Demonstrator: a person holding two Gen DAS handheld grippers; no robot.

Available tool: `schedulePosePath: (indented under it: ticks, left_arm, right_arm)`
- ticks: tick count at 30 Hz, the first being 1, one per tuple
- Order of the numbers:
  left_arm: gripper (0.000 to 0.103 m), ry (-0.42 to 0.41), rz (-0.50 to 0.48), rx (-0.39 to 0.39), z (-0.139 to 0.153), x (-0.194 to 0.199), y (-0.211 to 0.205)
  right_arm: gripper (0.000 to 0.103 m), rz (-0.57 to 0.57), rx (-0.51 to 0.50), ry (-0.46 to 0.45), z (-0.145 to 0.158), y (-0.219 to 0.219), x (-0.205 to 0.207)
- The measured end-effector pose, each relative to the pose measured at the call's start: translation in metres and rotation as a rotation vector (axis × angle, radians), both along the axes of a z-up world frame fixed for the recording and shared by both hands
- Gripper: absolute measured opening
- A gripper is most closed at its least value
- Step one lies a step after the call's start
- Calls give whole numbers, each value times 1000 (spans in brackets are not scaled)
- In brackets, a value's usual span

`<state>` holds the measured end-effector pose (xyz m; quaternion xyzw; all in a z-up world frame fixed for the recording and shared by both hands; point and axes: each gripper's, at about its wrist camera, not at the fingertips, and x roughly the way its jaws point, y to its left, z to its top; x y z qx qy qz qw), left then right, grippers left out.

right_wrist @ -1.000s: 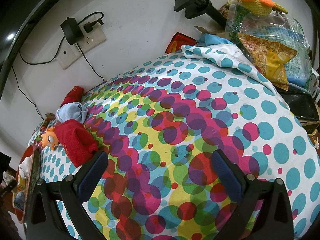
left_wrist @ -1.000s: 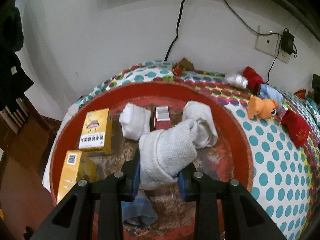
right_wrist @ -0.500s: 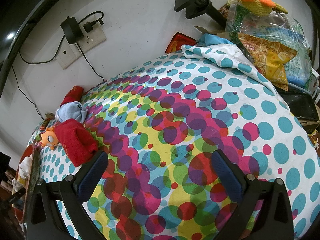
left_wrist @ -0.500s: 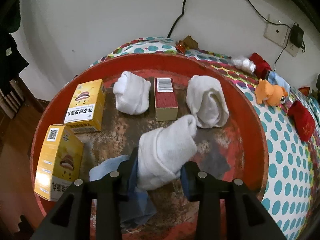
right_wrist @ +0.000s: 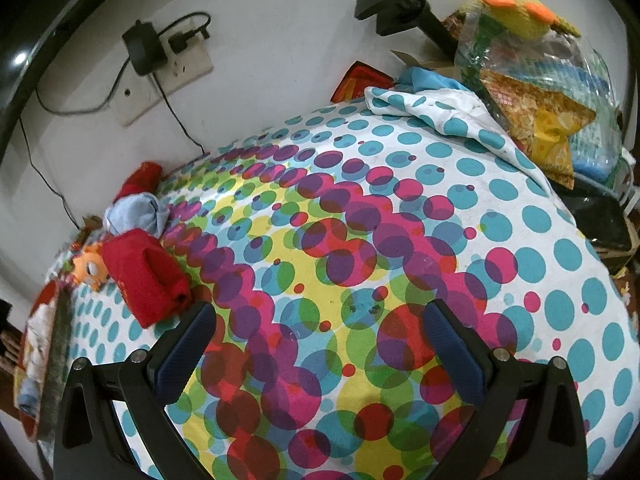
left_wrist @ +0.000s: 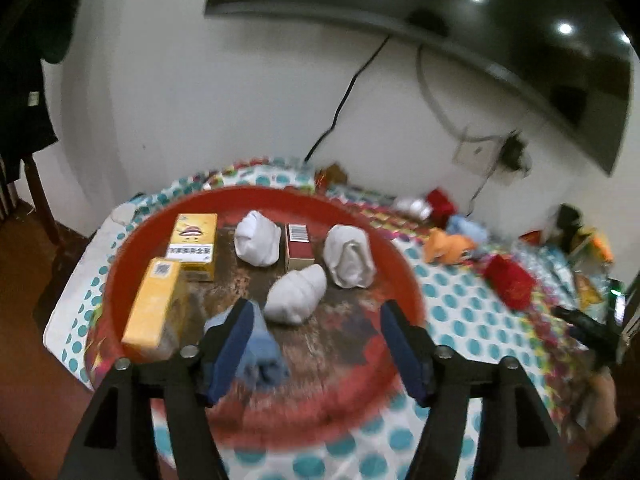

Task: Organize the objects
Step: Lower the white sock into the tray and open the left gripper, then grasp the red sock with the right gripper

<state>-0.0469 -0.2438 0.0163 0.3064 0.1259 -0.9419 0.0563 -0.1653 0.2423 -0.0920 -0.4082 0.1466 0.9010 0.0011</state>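
Observation:
A round red tray [left_wrist: 280, 196] holds two yellow boxes [left_wrist: 192, 240], a small red box [left_wrist: 299, 246], a blue cloth [left_wrist: 260, 352] and three rolled white cloths. The nearest white roll [left_wrist: 296, 298] lies free on the tray floor. My left gripper [left_wrist: 318, 320] hovers just behind it, its jaws opening with nothing pressed between them. My right gripper [right_wrist: 320, 320] stands open over the dotted tablecloth [right_wrist: 400, 200], holding nothing. A red rolled cloth [right_wrist: 146, 276], a blue bundle [right_wrist: 136, 214] and an orange toy [right_wrist: 90, 268] lie to its left.
A wall socket with a charger [right_wrist: 148, 50] sits behind the table. Bags of snacks [right_wrist: 532, 92] and a black mount [right_wrist: 400, 0] crowd the far right corner. A dark screen [left_wrist: 440, 20] hangs above. The tray's rim [right_wrist: 40, 308] shows at the left edge.
The left gripper let go of the white roll, spread its jaws and drew back and upward from the tray. The right gripper stayed put.

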Motion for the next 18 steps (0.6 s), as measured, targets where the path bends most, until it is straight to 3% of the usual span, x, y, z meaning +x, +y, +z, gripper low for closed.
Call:
schedulePosePath:
  ticks: [8,15,16,18]
  left_arm:
    - [70,34,-77,29,-35,66,38]
    - [70,16,-94,84,-52,61,38]
    - [70,17,-93,75,-52,61,38]
    - [70,27,-94,47,-50,61,39]
  right_arm:
    - [103,147,110,14,16,-59,-6]
    - [100,240,185,-17,16,-123,-31]
    - [99,241,202,-20,14,-131,-36]
    - [76,234,214,-38,9,-140,-45]
